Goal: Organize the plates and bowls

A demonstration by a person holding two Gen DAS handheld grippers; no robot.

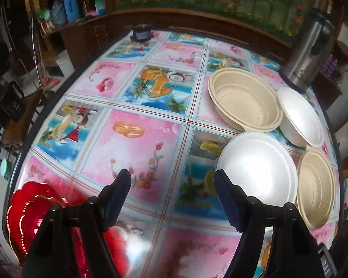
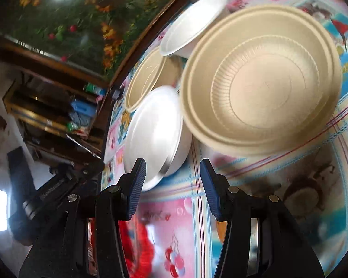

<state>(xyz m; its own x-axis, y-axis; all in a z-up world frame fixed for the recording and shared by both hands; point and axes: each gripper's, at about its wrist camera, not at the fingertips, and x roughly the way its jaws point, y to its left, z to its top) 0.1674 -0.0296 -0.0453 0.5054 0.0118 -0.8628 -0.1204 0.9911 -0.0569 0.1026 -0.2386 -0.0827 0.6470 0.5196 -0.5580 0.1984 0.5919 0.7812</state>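
Red, scalloped and gold-edged, a stack of plates (image 1: pixel 32 210) lies at the near left edge of the worktop (image 1: pixel 132 143), partly under the left gripper (image 1: pixel 172 185), whose jaws stand wide apart over bare fruit-patterned oilcloth with nothing between them. Moving right in the left wrist view, the rest of the ware sits bunched at the worktop's right side: a large tan bowl (image 1: pixel 243 97) at the back, a small white bowl (image 1: pixel 299 115) just beside it and leaning on its rim, a white dish (image 1: pixel 257 169) in front with its rim close by the left gripper's right finger, and a second tan bowl (image 1: pixel 315 185) at the far right, touching the white dish. A steel flask (image 1: pixel 308 53) stands behind them. In the right wrist view, which is tilted and somewhat blurred, the right gripper (image 2: pixel 172 173) hangs with its jaws partly open and empty; the rim of the white dish (image 2: pixel 153 134) lies just ahead of its left finger, and the large tan bowl (image 2: pixel 262 78) fills the frame to the right, with the other tan bowl (image 2: pixel 146 81) and the small white bowl (image 2: pixel 192 23) beyond. The step in hand looks like an approach, both grippers empty and no piece yet picked up, so sorting the tan and white pieces seems barely begun or only the red plates done. The next move probably calls for settling one gripper on a thin rim, most likely the white dish's, one finger inside and one outside, and closing gently, since such light ware would likely slide or flex.
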